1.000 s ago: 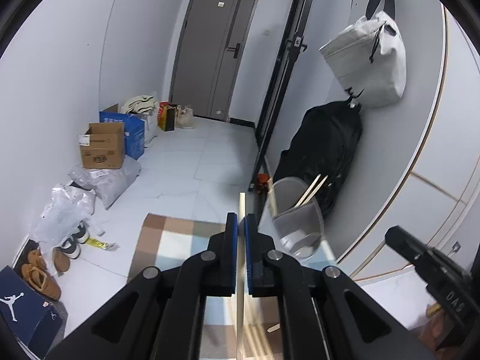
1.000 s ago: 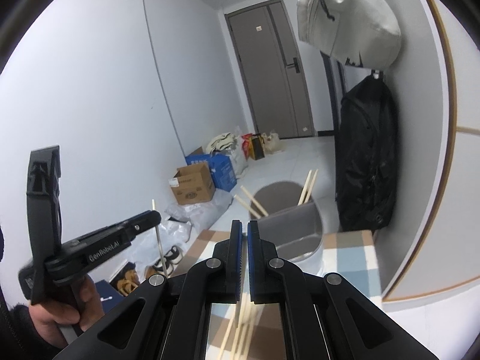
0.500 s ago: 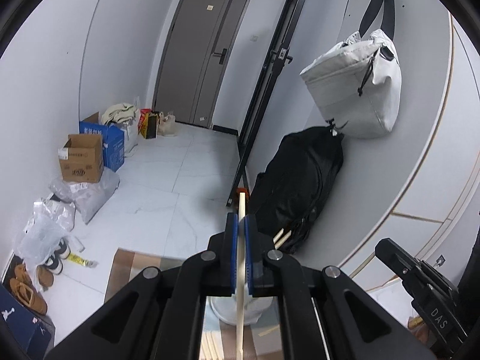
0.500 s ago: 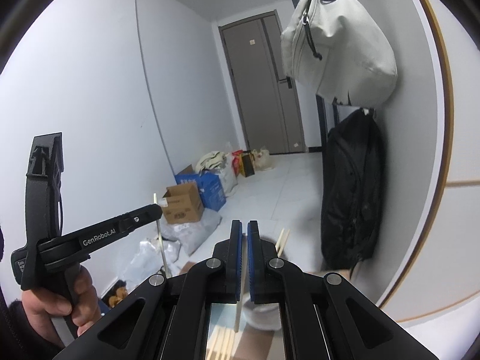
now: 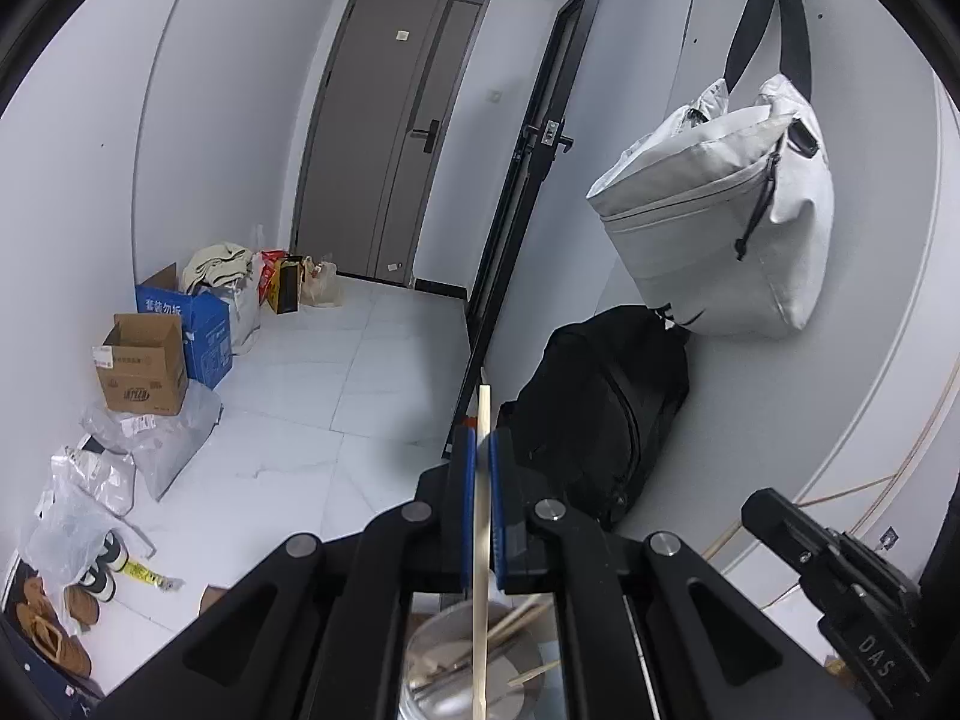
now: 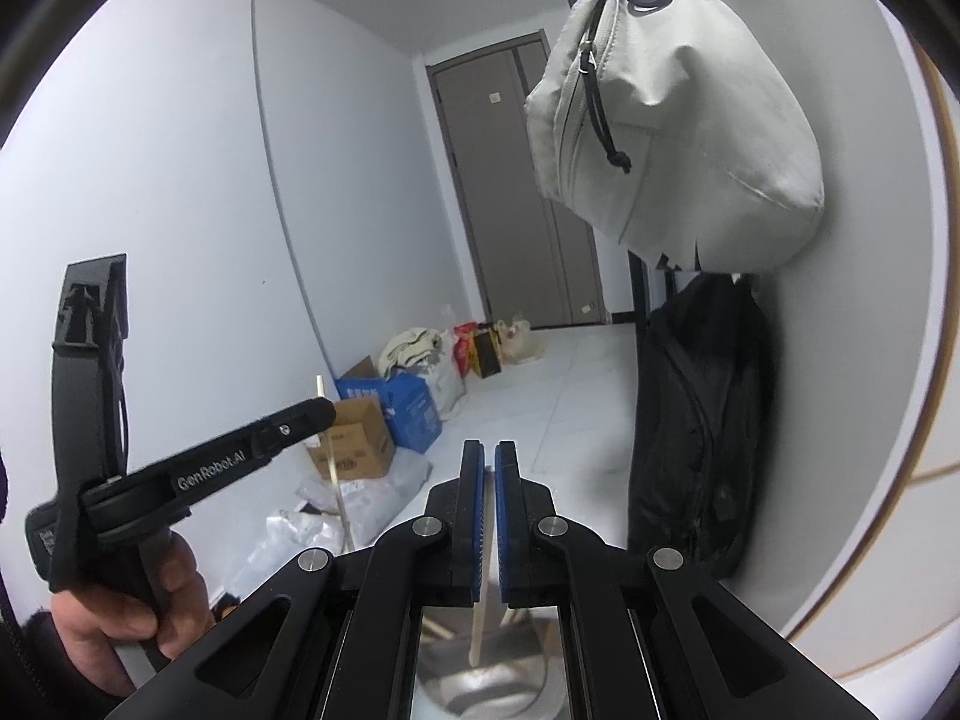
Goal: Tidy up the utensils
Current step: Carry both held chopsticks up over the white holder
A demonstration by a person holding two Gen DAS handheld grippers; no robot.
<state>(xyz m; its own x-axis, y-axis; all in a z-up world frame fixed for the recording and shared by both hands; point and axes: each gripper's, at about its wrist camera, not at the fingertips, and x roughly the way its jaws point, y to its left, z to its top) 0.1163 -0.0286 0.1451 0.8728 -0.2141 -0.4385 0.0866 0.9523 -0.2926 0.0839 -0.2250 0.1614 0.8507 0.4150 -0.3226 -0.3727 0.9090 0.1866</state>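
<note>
While several chopsticks already stand in the metal holder (image 5: 474, 684), left gripper (image 5: 478, 468) and right gripper (image 6: 487, 504) each clamp one chopstick (image 5: 482, 516), undelivered

Both pictures are bright, with soft, cool, even light. The white bag (image 5: 726, 210) drops a faint shadow on the wall (image 5: 870, 360) under it. Far from the bag, straight lines bend and the corners go black. Everything looks sharp.
</note>
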